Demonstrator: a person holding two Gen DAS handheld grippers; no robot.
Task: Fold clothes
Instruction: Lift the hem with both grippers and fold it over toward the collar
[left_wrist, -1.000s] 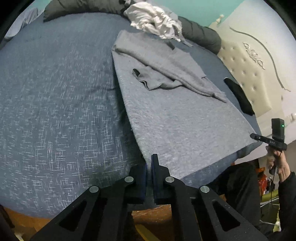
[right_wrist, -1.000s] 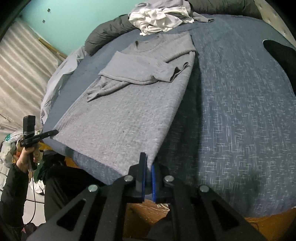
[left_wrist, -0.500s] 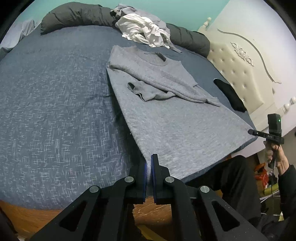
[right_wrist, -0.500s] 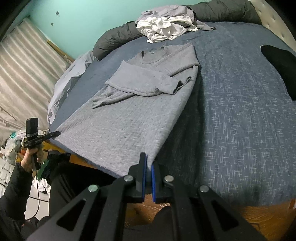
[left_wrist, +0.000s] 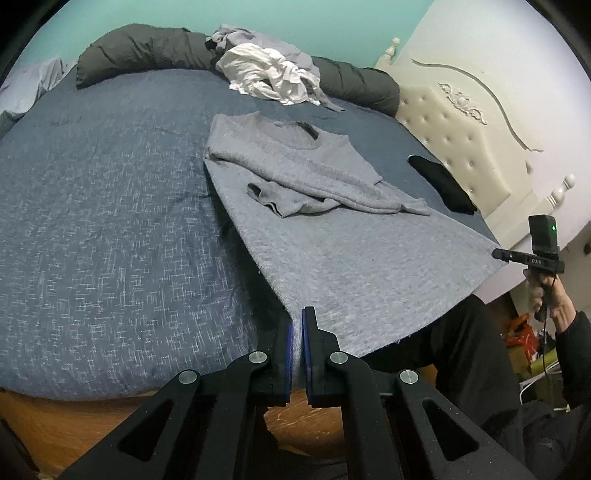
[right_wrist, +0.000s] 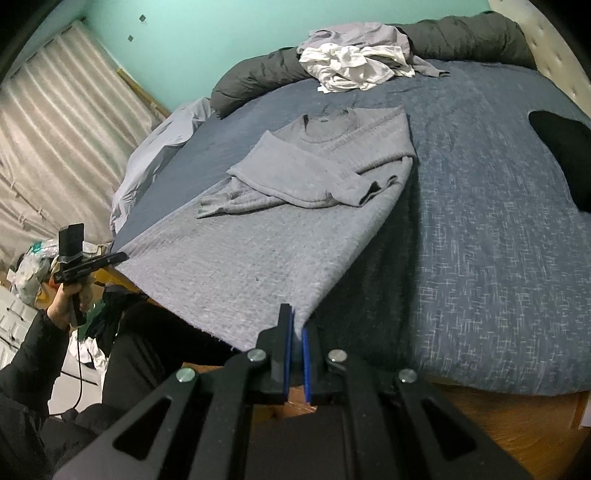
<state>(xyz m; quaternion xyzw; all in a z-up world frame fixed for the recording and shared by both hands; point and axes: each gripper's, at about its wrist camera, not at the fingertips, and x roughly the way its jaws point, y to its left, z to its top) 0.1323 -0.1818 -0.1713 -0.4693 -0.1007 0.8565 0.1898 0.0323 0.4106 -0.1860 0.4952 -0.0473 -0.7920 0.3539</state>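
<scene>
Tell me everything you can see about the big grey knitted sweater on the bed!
The grey knitted sweater lies face up on the blue speckled bedspread, round collar pointing toward the dark pillows. Both sleeves are folded across its chest. Its knit looks soft and fuzzy. The left gripper and right gripper each pinch a bottom hem corner, lifting that end taut off the bed's edge.

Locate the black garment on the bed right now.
The black garment lies flat on the blue bedspread, right of the grey sweater in the left wrist view, near the cream tufted headboard.
</scene>
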